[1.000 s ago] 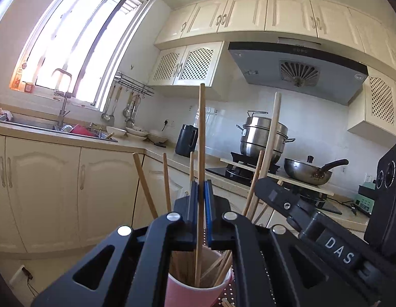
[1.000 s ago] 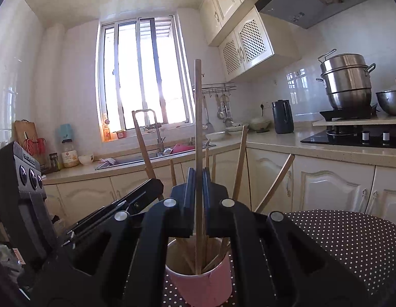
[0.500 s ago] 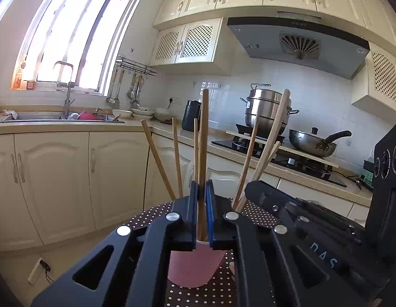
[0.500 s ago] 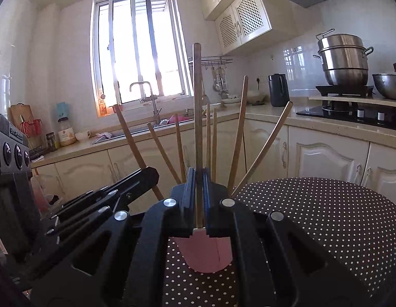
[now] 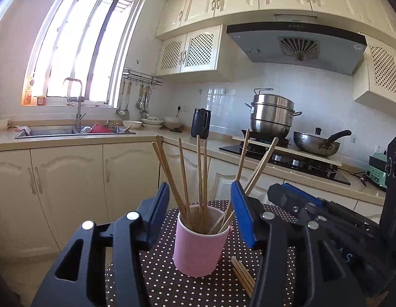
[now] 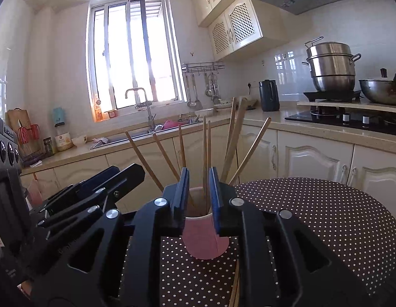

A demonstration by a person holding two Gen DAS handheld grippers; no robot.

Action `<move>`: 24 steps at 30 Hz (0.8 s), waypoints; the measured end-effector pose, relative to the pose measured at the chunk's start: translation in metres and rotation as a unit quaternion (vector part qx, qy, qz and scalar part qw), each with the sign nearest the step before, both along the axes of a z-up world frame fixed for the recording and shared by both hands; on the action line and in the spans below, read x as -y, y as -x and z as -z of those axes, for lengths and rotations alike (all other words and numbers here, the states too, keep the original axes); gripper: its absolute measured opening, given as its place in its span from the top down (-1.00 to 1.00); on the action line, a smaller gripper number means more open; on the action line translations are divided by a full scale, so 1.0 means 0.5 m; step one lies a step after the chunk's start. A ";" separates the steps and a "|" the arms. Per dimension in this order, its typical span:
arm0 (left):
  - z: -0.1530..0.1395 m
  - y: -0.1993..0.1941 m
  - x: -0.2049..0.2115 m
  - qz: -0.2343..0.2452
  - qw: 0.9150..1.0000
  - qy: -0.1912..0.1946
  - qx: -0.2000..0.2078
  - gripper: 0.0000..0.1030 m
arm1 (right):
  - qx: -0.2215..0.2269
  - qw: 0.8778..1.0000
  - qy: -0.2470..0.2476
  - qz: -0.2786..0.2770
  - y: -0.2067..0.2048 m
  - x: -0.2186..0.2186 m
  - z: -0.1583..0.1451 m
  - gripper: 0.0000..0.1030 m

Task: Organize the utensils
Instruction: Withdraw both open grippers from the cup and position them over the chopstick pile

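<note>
**Ana:** Chopsticks, the long bare wooden ones point(image 5: 201, 176), stand fanned out in the pink paper cup point(image 5: 199, 245). That cup sits on the round counter under a brown cloth with white polka dots point(image 6: 326, 217), which fills the lower half of both views.

**Ben:** And the room behind it?

**Ana:** A cream-cabinet kitchen: a bright barred window point(image 6: 136, 51) over a steel sink point(image 5: 57, 131), a grey range hood point(image 5: 297, 44), and a stacked steel steamer pot point(image 5: 272, 112) beside a steel wok point(image 5: 317, 143) on the black hob.

**Ben:** What about the claws?

**Ana:** Both are releasing. The left claw point(image 5: 200, 215) has its jaws opening, already spread to either side of the cup, pressing on nothing. The right claw point(image 6: 199, 192) is opening too, its gap narrower, with two upright sticks seen through it but not pinched.

**Ben:** So which step is this?

**Ana:** I judge it as the drop-off, with sticks let go into the cup. More wooden chopsticks point(image 5: 242, 273) lie flat on the cloth just beside the cup's base.

**Ben:** Next, then?

**Ana:** Probably lowering a claw to those loose ones. They lie flat and thin, so the pinch needs care.
</note>
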State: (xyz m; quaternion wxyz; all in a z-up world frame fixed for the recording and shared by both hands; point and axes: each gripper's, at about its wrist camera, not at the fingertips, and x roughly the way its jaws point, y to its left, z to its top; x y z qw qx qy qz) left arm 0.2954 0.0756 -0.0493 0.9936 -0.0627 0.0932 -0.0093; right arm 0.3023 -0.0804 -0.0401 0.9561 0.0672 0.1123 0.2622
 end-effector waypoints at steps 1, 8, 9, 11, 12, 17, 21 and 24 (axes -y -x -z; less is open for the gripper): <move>-0.004 0.008 0.003 0.000 1.000 -0.003 0.001 0.02 | 0.003 1.000 0.000 0.002 0.011 0.005 -0.003 0.57; -0.023 0.064 0.043 0.002 1.000 -0.029 0.009 -0.02 | 0.013 1.000 0.000 0.012 0.071 0.042 -0.018 0.56; -0.025 0.072 0.052 0.002 0.999 -0.034 0.010 -0.03 | 0.014 1.000 0.001 0.013 0.079 0.046 -0.019 0.56; -0.027 0.083 0.064 0.003 0.999 -0.042 0.011 -0.04 | 0.014 1.000 0.002 0.017 0.091 0.061 -0.021 0.56; -0.027 0.090 0.072 0.004 0.999 -0.047 0.011 -0.05 | 0.014 1.000 0.001 0.019 0.097 0.067 -0.022 0.56; -0.024 0.109 0.107 0.013 0.998 -0.062 -0.001 -0.06 | 0.012 0.999 0.001 0.030 0.125 0.098 -0.018 0.46; -0.018 0.118 0.129 0.015 0.997 -0.071 -0.015 -0.06 | 0.002 0.999 0.006 0.040 0.135 0.121 -0.008 0.33; -0.008 0.113 0.140 0.012 0.997 -0.073 -0.033 -0.20 | -0.008 0.999 0.006 0.048 0.139 0.140 0.002 0.10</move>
